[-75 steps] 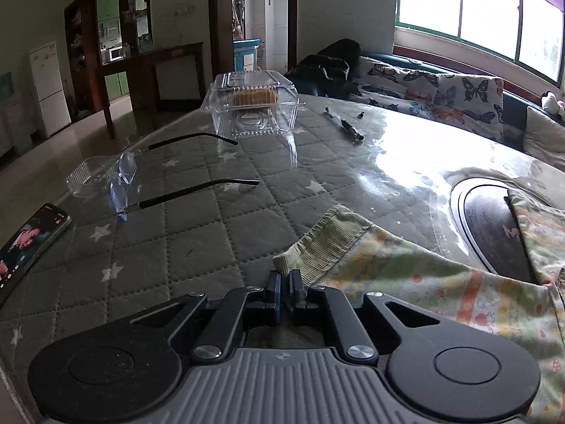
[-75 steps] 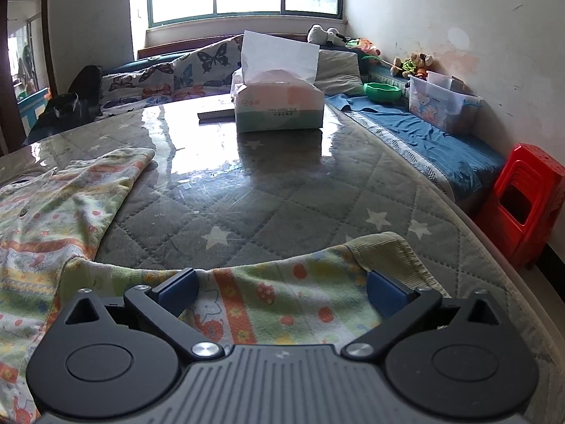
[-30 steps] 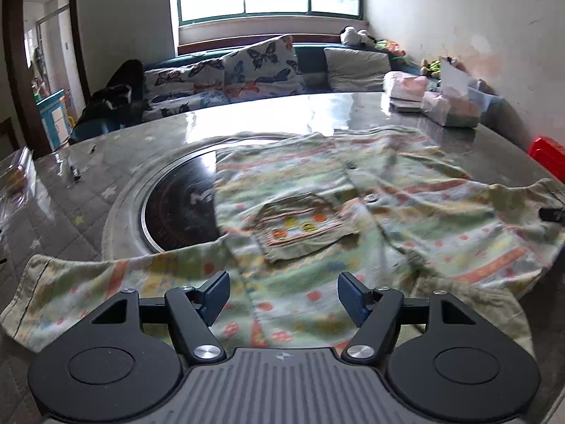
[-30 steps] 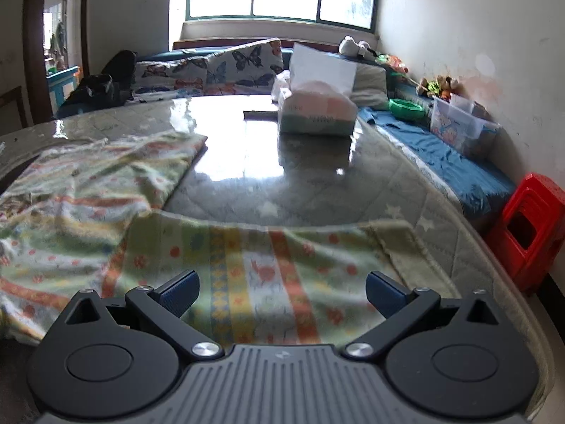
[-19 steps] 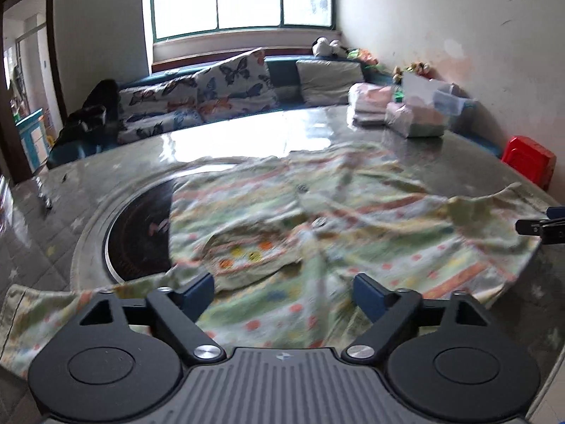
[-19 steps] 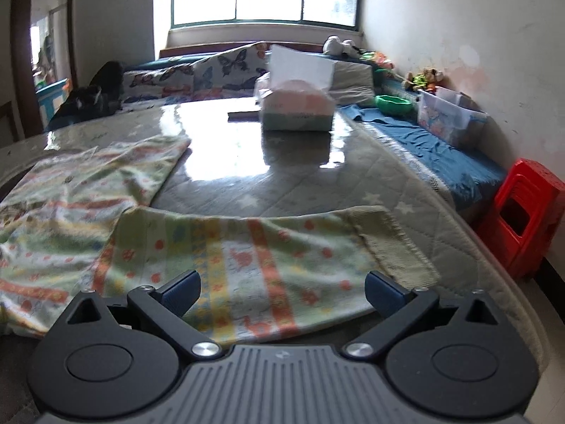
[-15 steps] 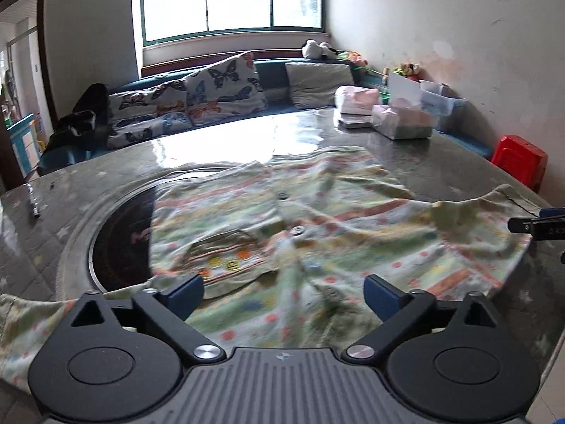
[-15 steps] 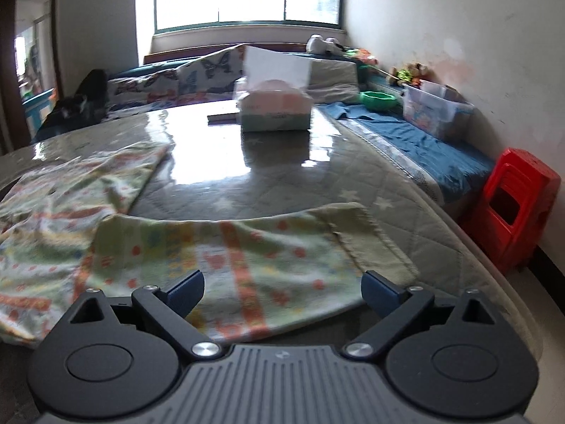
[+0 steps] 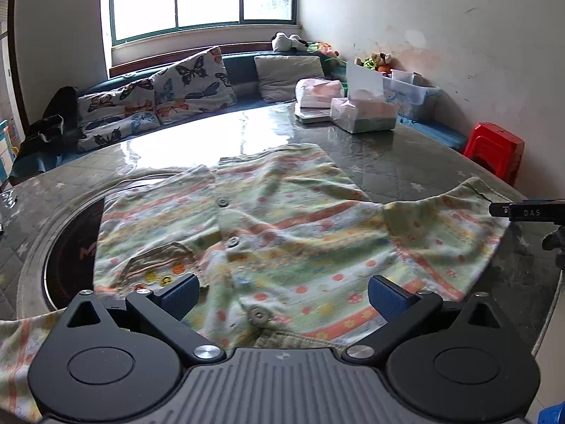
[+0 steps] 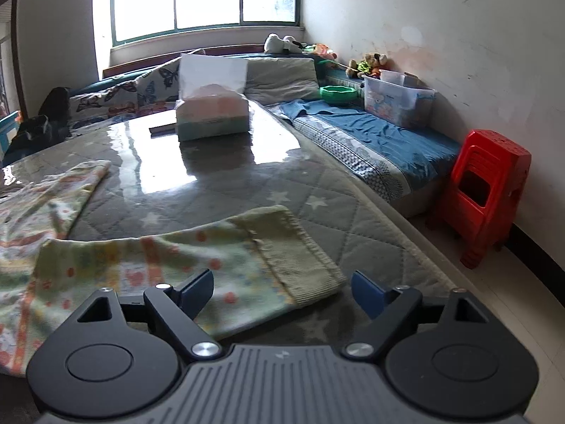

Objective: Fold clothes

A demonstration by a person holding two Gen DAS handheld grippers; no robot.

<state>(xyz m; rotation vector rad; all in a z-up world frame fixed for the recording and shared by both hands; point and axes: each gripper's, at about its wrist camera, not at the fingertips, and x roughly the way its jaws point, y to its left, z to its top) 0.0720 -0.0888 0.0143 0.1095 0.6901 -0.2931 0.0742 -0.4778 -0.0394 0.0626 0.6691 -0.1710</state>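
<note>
The shirt (image 9: 268, 233) lay spread face up on the surface (image 9: 395, 162), buttons showing down its front and a small pocket on the side toward the left tool. Its long axis ran across the view from side to side, since both sleeves were stretched straight out from the body. One sleeve (image 10: 226, 258) reached toward the right edge of the surface and ended in a ribbed cuff (image 10: 300, 254); the other sleeve trailed off at the lower left corner of the left wrist view. The collar end pointed away, toward the window.

The right-hand sleeve lay just ahead of and slightly left of the right tool (image 10: 282, 289), with the cuff's near corner sitting between the two fingers. That tool was spread wide and held nothing. It hovered just above the cloth; whether it touched the fabric could not be told.

The left tool (image 9: 282, 296) was also wide open and empty, poised over the lower hem of the shirt near the bottom button. The left-hand sleeve lay off to its left side, well outside the span of its fingers.

By my judgement, the sleeves would be folded in over the body first, and the right tool was the nearer and better lined up for its cuff. The left tool would need to swing leftward before it could take its own sleeve.

A tissue box (image 10: 212, 116) stood farther back on the surface, well apart from the shirt.
</note>
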